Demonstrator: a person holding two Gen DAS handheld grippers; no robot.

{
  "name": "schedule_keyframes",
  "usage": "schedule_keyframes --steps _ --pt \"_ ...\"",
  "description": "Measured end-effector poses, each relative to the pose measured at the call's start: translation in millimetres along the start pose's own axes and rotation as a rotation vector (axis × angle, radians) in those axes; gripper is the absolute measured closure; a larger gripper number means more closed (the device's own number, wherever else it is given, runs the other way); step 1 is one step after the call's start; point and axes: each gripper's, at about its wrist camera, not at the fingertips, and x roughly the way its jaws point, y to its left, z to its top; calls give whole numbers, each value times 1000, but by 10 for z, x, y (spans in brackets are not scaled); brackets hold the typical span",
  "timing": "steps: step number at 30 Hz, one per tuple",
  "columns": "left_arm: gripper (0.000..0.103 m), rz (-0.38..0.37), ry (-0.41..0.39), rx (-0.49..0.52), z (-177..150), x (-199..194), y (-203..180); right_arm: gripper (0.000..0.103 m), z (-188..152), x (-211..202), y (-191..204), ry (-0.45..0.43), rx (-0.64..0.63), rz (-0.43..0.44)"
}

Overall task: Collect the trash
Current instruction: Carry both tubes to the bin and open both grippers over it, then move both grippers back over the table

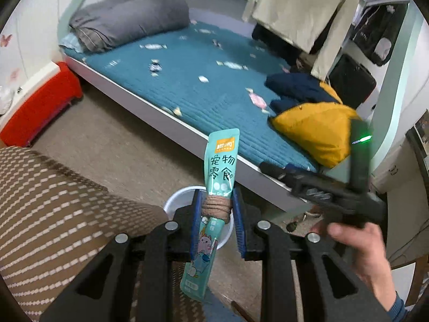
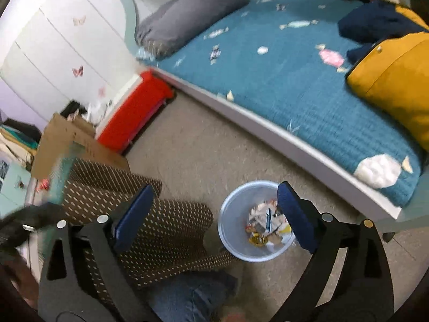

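My left gripper [image 1: 215, 196] is shut on a teal pet-snack pouch [image 1: 221, 158] bound with brown twine [image 1: 217, 206]. The pouch stands upright between the blue pads, right above a pale plastic bin [image 1: 171, 201] on the floor. In the right wrist view the same bin [image 2: 230, 230] holds several crumpled wrappers [image 2: 268, 225]. My right gripper [image 2: 215, 187] is open and empty, its right pad [image 2: 297, 214] over the bin's rim. A hand [image 1: 359, 244] holds that right tool at the edge of the left wrist view. Candy wrappers [image 1: 258, 100] lie scattered on the teal bed cover [image 2: 268, 80].
A brown patterned seat [image 1: 53, 201] sits left of the bin. A red box [image 2: 134, 115] and cardboard [image 2: 61, 139] stand by the white cabinet. On the bed lie a grey pillow [image 1: 128, 24] and a yellow and navy jacket [image 1: 316, 131]. A jeans-clad knee [image 2: 193, 295] is below.
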Motion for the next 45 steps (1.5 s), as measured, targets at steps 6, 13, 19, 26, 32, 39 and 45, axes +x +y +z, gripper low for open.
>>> schedule_keyframes --steps 6,13,19,26,32,39,45 --pt "29 17 37 -11 147 306 -47 7 173 -300 82 -81 -6 23" --pt "10 98 -97 -54 178 -45 84 6 188 -374 247 -99 -28 26" --pt "8 210 -210 -54 160 -480 173 6 186 -408 522 -105 -69 21" --pt "8 257 -287 -87 120 -921 343 6 192 -521 972 -121 -144 49" --pt "7 278 -330 -136 -10 -1208 592 6 179 -544 1418 -127 -223 73" --pt "7 324 -380 -220 -261 -1529 1029 6 113 -426 1952 -104 -313 98" --pt "7 405 -408 -322 -535 -1778 1540 6 -35 -93 2525 -46 -425 128"
